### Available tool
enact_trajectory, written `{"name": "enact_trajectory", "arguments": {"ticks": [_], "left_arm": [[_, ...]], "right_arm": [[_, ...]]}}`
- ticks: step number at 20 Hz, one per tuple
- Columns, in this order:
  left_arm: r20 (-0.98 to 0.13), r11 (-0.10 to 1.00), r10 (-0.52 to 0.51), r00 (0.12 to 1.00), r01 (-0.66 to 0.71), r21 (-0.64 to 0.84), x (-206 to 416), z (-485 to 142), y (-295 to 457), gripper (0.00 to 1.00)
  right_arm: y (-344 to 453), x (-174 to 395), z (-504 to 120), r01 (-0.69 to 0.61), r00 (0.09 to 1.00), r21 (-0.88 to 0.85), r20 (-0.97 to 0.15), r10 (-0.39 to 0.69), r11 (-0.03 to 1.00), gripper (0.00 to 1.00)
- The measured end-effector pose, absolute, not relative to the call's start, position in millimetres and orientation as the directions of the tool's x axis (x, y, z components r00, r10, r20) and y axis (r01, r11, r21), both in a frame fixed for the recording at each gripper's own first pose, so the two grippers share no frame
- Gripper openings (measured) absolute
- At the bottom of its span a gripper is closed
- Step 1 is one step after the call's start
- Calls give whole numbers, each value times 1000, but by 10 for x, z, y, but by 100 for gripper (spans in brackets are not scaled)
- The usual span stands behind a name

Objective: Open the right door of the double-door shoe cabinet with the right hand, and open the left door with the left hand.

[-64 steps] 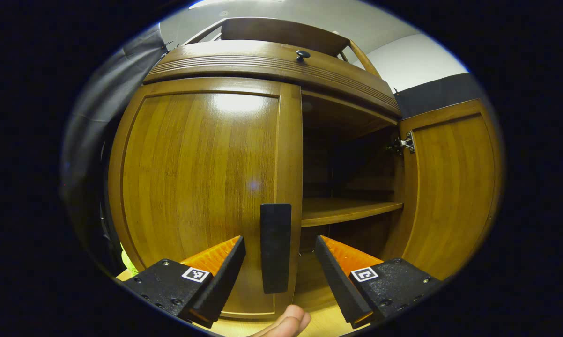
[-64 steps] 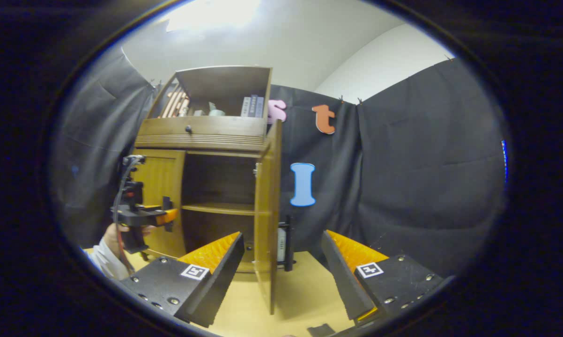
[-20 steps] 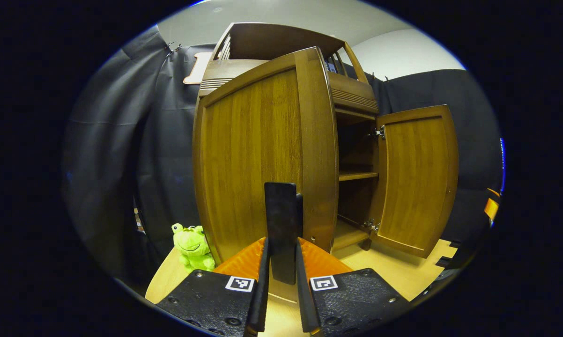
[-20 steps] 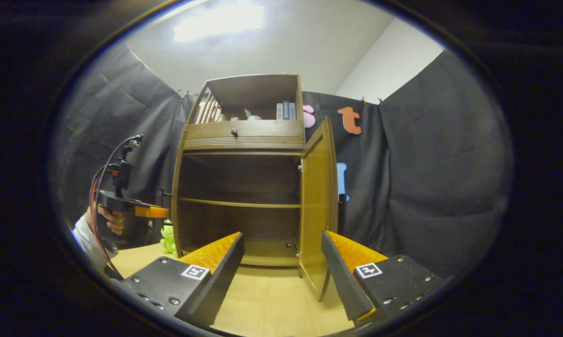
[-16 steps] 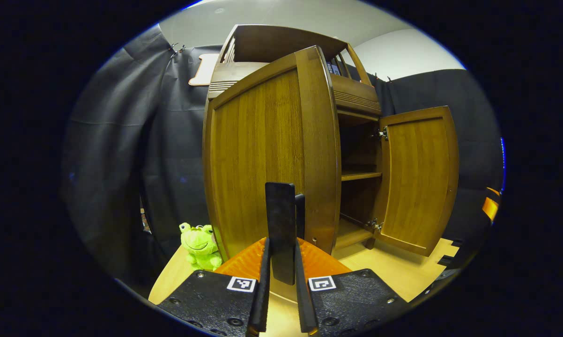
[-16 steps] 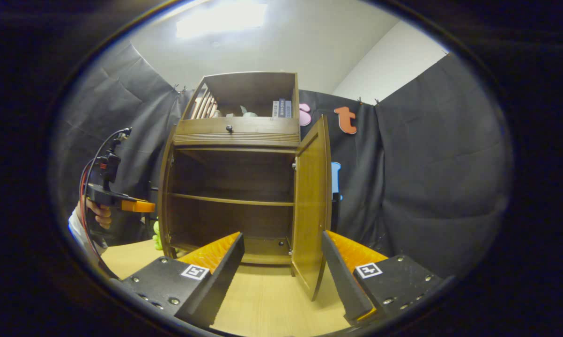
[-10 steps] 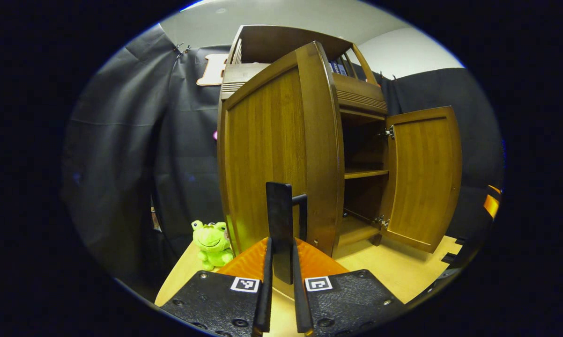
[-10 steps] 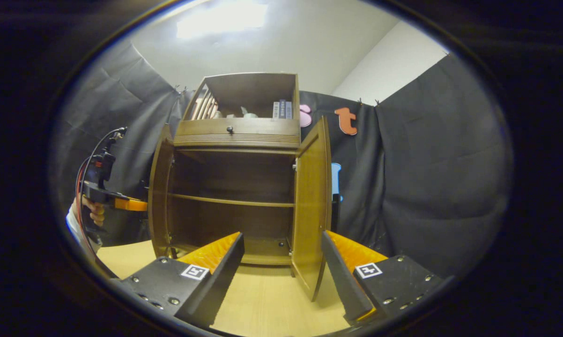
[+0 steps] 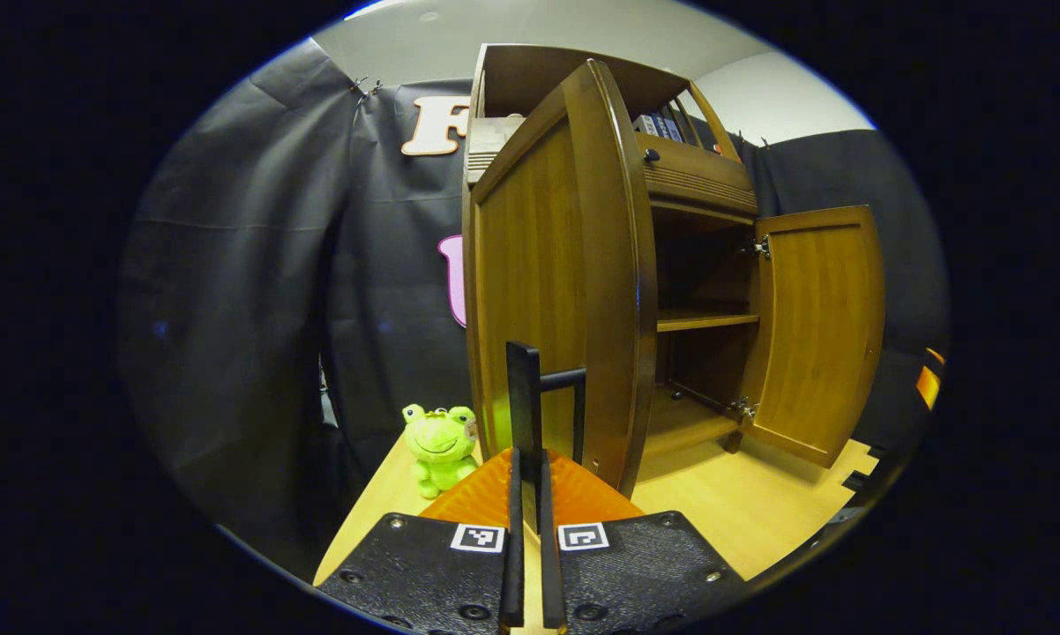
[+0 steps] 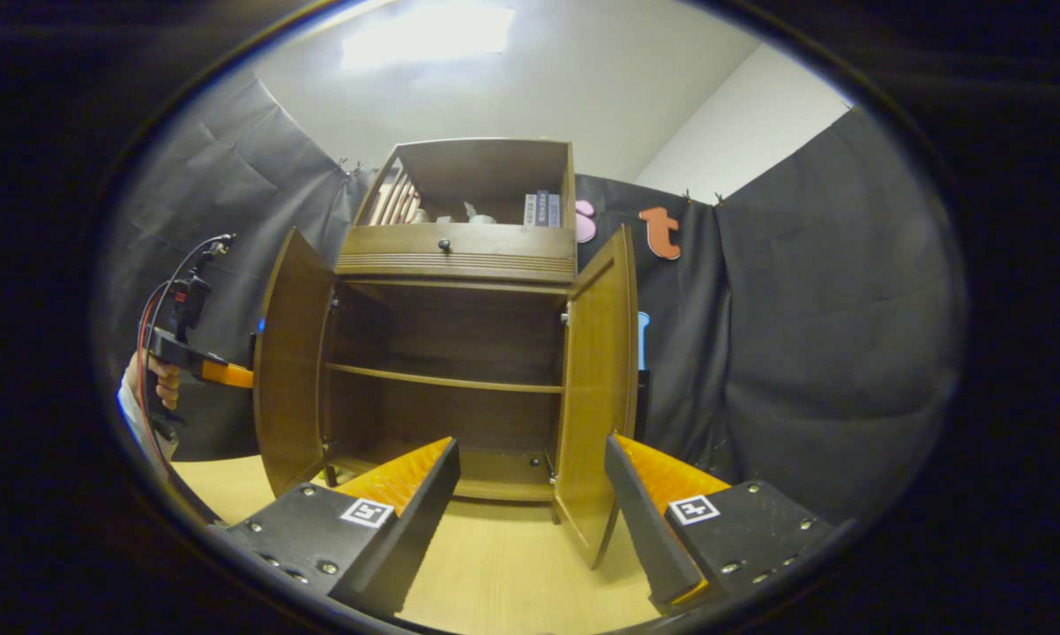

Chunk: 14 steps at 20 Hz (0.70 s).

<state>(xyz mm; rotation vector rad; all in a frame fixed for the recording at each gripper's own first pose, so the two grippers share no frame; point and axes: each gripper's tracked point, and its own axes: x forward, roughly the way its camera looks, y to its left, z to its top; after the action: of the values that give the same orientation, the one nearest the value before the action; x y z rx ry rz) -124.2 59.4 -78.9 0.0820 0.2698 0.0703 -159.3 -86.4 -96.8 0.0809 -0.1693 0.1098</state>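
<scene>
The brown wooden shoe cabinet (image 10: 455, 256) stands with both doors swung out. In the left gripper view the left door (image 9: 539, 291) shows nearly edge-on, and my left gripper (image 9: 527, 463) is shut on its black bar handle (image 9: 523, 388). The right door (image 9: 817, 326) hangs wide open beyond it. In the right gripper view the left door (image 10: 292, 362) and right door (image 10: 596, 379) frame the bare inner shelf (image 10: 446, 381). My right gripper (image 10: 530, 494) hovers open in front of the cabinet, holding nothing. The left gripper (image 10: 221, 372) and the hand (image 10: 146, 375) holding it show at the left door's outer side.
A green frog plush (image 9: 440, 437) sits on the light wooden tabletop (image 10: 495, 564) left of the cabinet, close to the left door's swing. Books and small items fill the cabinet's top cubby (image 10: 495, 207). Black cloth walls enclose the booth on all sides.
The left door has swung further outward with my left gripper shut on its handle. My right gripper stays open, well back from the right door.
</scene>
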Motion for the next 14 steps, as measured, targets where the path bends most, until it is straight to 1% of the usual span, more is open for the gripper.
{"name": "enact_trajectory", "arguments": {"ticks": [3,7,9,10,14], "left_arm": [[-261,987,131,956,-100,128,-1288,-771,871,5],[-236,982,180,955,-162,92,-1310,-695,1262,4],[-242,990,144,960,-142,29,-1312,-703,1332,2],[-249,991,129,960,-130,12,-1317,-717,1340,4],[-241,996,87,967,-86,16,-1312,-696,1344,4]], "right_arm": [[-810,-1584,-996,-128,980,70,160,116,989,97],[-548,-1723,-861,-227,959,90,197,206,970,98],[-511,-1762,-824,-233,954,70,208,215,970,98],[-504,-1768,-826,-231,954,60,210,214,971,97],[-485,-1719,-888,-232,957,67,195,215,971,98]]}}
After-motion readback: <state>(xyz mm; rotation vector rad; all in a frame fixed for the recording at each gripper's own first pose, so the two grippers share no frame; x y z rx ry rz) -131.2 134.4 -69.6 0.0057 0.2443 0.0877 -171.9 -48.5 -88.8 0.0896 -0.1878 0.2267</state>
